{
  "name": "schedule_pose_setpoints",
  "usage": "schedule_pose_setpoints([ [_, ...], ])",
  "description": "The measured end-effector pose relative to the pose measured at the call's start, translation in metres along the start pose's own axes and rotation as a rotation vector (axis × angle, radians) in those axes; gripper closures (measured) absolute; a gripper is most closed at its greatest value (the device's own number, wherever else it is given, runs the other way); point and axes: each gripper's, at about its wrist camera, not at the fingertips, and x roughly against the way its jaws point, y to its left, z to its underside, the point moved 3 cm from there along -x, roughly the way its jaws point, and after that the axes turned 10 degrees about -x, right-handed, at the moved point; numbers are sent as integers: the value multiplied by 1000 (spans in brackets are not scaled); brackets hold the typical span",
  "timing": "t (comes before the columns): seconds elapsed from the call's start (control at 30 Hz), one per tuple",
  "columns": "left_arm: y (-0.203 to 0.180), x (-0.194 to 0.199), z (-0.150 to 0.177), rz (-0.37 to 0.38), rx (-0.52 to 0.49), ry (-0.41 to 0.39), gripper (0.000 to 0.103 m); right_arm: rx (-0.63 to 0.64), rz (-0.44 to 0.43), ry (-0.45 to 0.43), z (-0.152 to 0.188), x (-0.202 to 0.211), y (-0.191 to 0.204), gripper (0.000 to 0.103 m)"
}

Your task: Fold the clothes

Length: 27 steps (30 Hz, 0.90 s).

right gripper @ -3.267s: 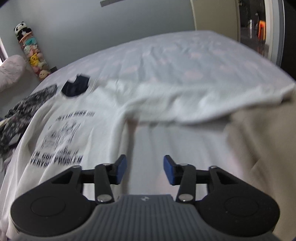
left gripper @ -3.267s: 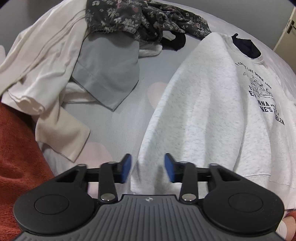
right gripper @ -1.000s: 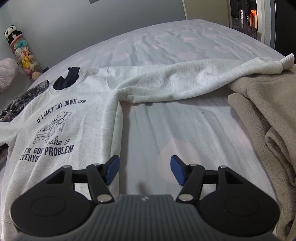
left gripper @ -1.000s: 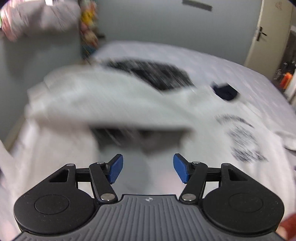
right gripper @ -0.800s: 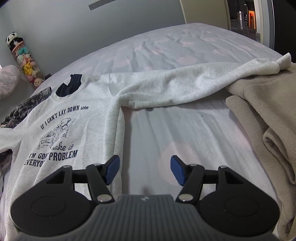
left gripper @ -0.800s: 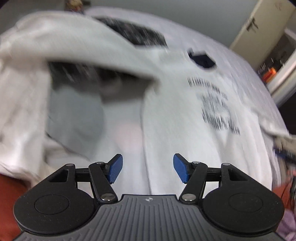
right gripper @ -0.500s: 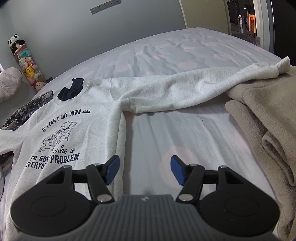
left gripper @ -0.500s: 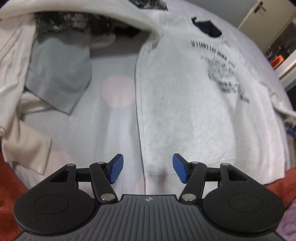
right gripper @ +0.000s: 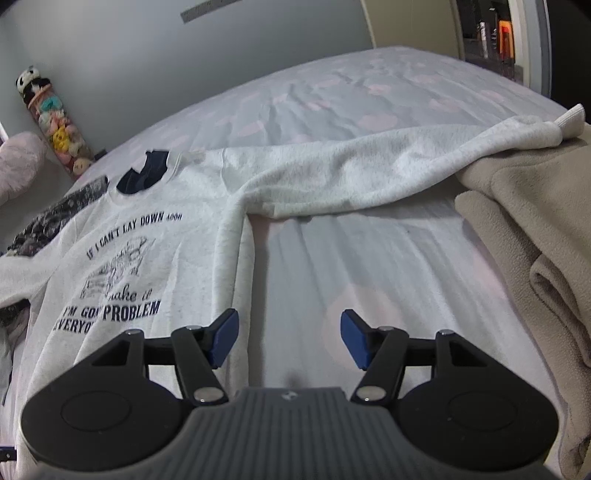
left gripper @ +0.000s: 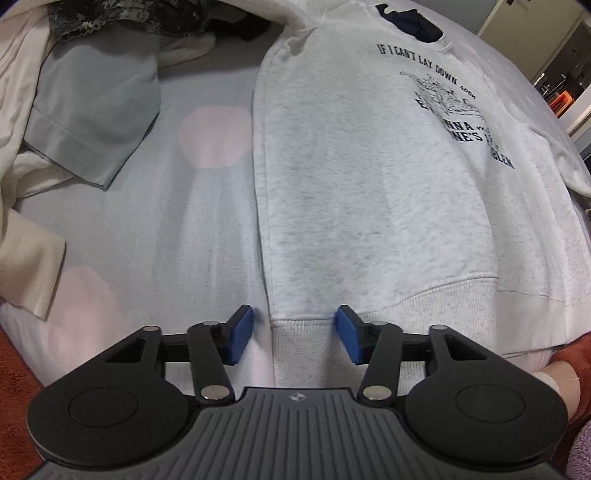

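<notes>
The left gripper (left gripper: 293, 334) has swung down from the pile of clothes at the head of the bed to the sweatshirt (left gripper: 369, 177), and its blue fingers (left gripper: 240, 334) now stand spread wide on either side of the ribbed hem's left corner, holding nothing. The pale grey sweatshirt lies face up and flat on the bed (left gripper: 177, 229), its printed slogan showing. Left of the sweatshirt on the pink-spotted sheet lie a grey-green garment (left gripper: 92, 107) and a cream garment (left gripper: 22, 177); a dark floral garment (left gripper: 122, 18) is bunched beyond its left shoulder. In the right wrist view, the right gripper (right gripper: 290, 341) hovers by the sweatshirt's (right gripper: 155, 236) right side seam, its fingers (right gripper: 223, 338) likewise parted and empty. The sweatshirt's right sleeve (right gripper: 388, 170) stretches out sideways, its cuff resting on a beige fleece blanket (right gripper: 535, 236) heaped to the right of the sweatshirt. A tube of soft toys (right gripper: 51, 122) stands against the wall beyond the collar.
</notes>
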Motion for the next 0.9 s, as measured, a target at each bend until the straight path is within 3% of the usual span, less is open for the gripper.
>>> schedule_pose_setpoints([
  [0.17,-1,3,7,6,24,-45,66,21,-54,98,8,4,9,37],
  [0.3,-2,5,8,3,28,-56,67,-36,-96,277,28,9,14,35],
  [0.57,-1,7,9,4,41,-69,71,256,-22,415,67,14,44,39],
  [0.6,0,9,10,7,46,-73,72,307,-16,441,74,12,49,48],
  [0.63,1,9,10,8,53,-75,76,358,-8,467,80,11,54,66],
  [0.73,5,16,7,15,76,-80,86,406,-4,485,86,14,58,84],
  [0.8,11,26,3,44,105,-101,95,341,-43,466,77,23,54,89],
  [0.9,18,57,-14,129,146,-185,95,230,-108,401,48,46,44,91],
])
